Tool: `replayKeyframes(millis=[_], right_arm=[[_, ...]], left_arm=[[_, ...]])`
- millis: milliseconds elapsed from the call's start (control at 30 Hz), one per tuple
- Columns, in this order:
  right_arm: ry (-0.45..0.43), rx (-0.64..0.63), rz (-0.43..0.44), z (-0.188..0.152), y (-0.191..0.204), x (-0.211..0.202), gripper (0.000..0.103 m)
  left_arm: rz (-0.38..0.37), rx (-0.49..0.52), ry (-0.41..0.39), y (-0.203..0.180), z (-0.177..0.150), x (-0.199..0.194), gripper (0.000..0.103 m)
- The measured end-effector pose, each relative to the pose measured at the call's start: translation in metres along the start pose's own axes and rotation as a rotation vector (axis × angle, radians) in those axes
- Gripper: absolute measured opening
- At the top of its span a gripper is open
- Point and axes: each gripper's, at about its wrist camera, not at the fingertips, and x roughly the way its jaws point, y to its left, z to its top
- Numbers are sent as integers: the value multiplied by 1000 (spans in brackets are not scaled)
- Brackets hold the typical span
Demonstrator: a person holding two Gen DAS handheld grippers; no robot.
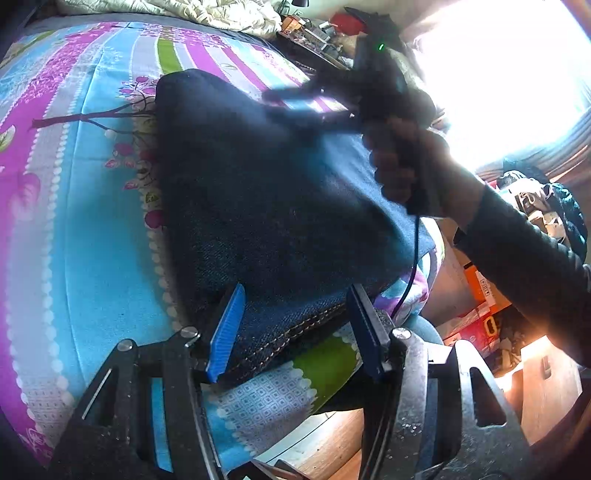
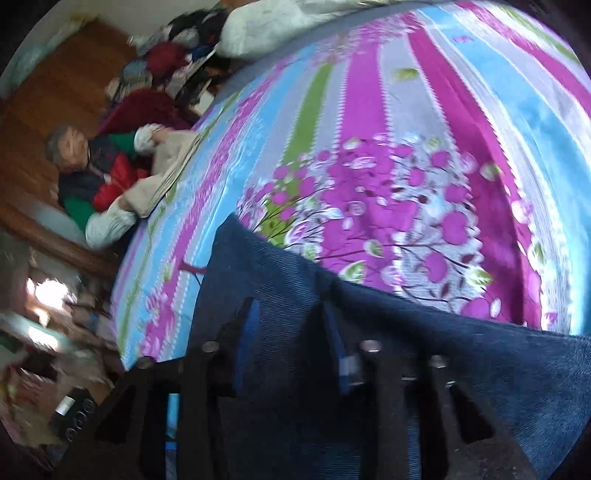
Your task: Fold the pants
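Pants (image 1: 266, 192) of dark denim lie on the striped floral bedsheet (image 1: 85, 229) near the bed's edge, already doubled into a compact, roughly triangular bundle. Stitched seam faces the left gripper (image 1: 295, 328); its blue fingers (image 1: 227, 328) stand apart on either side of that seam, nothing pinched. Right gripper (image 2: 291, 343) sits over the cloth at the far side; view blurred, jaws part-way apart with denim between them, but whether they clamp it I cannot tell. A hand (image 1: 410, 166) holds that gripper's handle. Judgement: folding well along, perhaps one fold or a final smoothing left. Quilt (image 1: 177, 11) heaped at the head; boxes (image 1: 480, 306) on the floor beside.
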Motion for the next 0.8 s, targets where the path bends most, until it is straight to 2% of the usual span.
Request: replayKeyframes(millis=[67, 100, 133, 200, 333, 433, 500, 600, 667, 700, 733, 767, 800], right_arm=[[-55, 70, -13, 0, -18, -19, 22], [-96, 89, -43, 2, -24, -33, 25], [-127, 101, -98, 3, -26, -46, 38], [-162, 87, -158, -2, -19, -67, 50], [-179, -18, -138, -18, 5, -94, 50], [-193, -21, -117, -35, 12, -109, 54], [-190, 21, -76, -44, 4, -112, 56], [-143, 62, -85, -51, -14, -95, 56], [-113, 73, -120, -57, -34, -85, 45], [-122, 83, -106, -61, -43, -89, 34], [-135, 108, -109, -63, -50, -95, 33], [-161, 134, -132, -66, -55, -105, 35], [-194, 145, -179, -70, -55, -118, 42]], left_arm=[[4, 3, 5, 0, 1, 0, 58], [5, 6, 8, -3, 2, 2, 58], [5, 6, 9, -3, 2, 3, 58], [2, -1, 6, -1, 2, 2, 58], [-4, -15, 5, 2, 4, 2, 58], [-1, -14, 10, 2, 5, 1, 58], [3, -14, 12, 3, 5, 1, 58], [3, -11, 10, 3, 5, 1, 58], [6, -6, 10, 2, 4, 1, 58], [11, -1, 11, 1, 4, 1, 58], [16, 2, 13, 1, 4, 0, 58], [22, 3, 16, 0, 4, -2, 58], [30, 2, 21, -1, 4, -5, 58]])
